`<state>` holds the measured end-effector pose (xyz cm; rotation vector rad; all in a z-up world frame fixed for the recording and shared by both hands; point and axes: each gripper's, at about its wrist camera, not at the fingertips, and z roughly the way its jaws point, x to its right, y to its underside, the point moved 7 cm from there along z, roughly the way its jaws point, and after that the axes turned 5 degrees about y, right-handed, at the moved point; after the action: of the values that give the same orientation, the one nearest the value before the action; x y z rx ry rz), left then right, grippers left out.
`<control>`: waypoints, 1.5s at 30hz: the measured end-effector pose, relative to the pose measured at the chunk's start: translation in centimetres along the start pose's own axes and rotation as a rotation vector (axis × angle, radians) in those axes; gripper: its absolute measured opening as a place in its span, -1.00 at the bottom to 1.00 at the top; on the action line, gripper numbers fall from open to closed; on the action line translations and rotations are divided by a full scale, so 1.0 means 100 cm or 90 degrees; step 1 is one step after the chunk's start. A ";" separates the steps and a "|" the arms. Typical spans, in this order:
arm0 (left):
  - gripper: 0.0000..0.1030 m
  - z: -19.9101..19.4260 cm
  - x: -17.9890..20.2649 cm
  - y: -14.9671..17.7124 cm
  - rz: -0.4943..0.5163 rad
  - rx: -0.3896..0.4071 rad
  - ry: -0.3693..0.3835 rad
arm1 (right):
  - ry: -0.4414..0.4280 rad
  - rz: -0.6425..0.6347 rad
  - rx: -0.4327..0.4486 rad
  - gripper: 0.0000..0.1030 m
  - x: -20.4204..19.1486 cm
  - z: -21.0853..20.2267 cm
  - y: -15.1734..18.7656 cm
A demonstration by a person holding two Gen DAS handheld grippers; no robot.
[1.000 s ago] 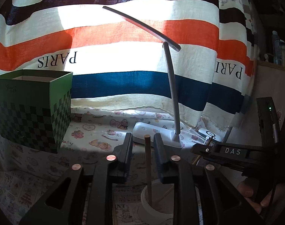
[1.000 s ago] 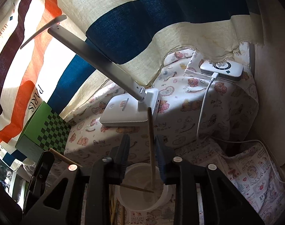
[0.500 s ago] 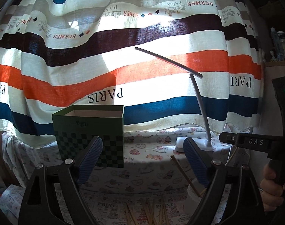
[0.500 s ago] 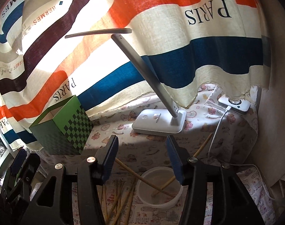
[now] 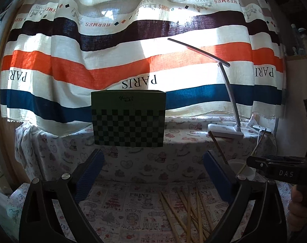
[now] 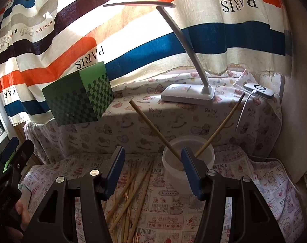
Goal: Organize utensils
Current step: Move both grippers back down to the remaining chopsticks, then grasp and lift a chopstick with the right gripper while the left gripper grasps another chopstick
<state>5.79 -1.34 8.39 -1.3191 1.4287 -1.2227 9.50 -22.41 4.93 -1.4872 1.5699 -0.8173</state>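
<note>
- My left tool has just been spreading and stands wide apart with nothing between its blue pads.
- My right tool has just been opening too; it is parted, empty, and hangs just near of the white cup.
- Two chopsticks stand in that cup, one leaning left, the other right.
- The loose chopsticks lie in a crossed heap on the printed table cloth, just left of the cup.
- The green checkered box sits on the far ledge, left of the white desk lamp.
- A small white device with a cable lies far right.
</note>
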 end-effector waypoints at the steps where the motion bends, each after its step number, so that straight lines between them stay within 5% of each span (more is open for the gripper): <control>1: 0.91 0.003 0.000 0.005 0.007 -0.008 -0.006 | -0.002 0.003 -0.008 0.17 0.001 0.004 0.008; 4: 0.94 0.017 -0.002 0.022 0.002 -0.047 -0.003 | 0.007 -0.002 -0.042 0.17 0.003 0.023 0.027; 7: 0.99 0.042 -0.011 0.046 -0.076 -0.118 0.037 | 0.015 -0.026 -0.084 0.17 0.004 0.045 0.041; 10: 0.99 0.062 -0.022 0.066 -0.093 -0.173 0.003 | 0.022 -0.036 -0.127 0.17 0.007 0.064 0.054; 14: 0.99 0.073 -0.030 0.079 -0.083 -0.194 -0.029 | 0.006 -0.048 -0.153 0.17 0.001 0.072 0.063; 22: 0.99 0.082 -0.027 0.095 -0.088 -0.246 -0.017 | -0.035 -0.093 -0.210 0.17 -0.022 0.080 0.086; 30: 0.99 0.080 -0.029 0.094 -0.077 -0.251 -0.033 | -0.042 -0.106 -0.274 -0.27 -0.031 0.091 0.109; 35: 0.99 0.077 -0.020 0.093 0.014 -0.236 -0.100 | -0.039 -0.128 -0.282 -0.38 -0.040 0.092 0.118; 39: 0.99 0.079 -0.010 0.096 0.068 -0.235 -0.101 | -0.023 -0.144 -0.294 -0.59 -0.046 0.098 0.126; 45: 0.99 0.087 -0.014 0.108 -0.004 -0.298 -0.060 | -0.014 -0.146 -0.282 -0.76 -0.053 0.100 0.127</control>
<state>12.30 -1.19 -3.90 -1.6670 1.7049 -0.8402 12.19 -15.18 -10.23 -2.0145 1.6557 -0.5957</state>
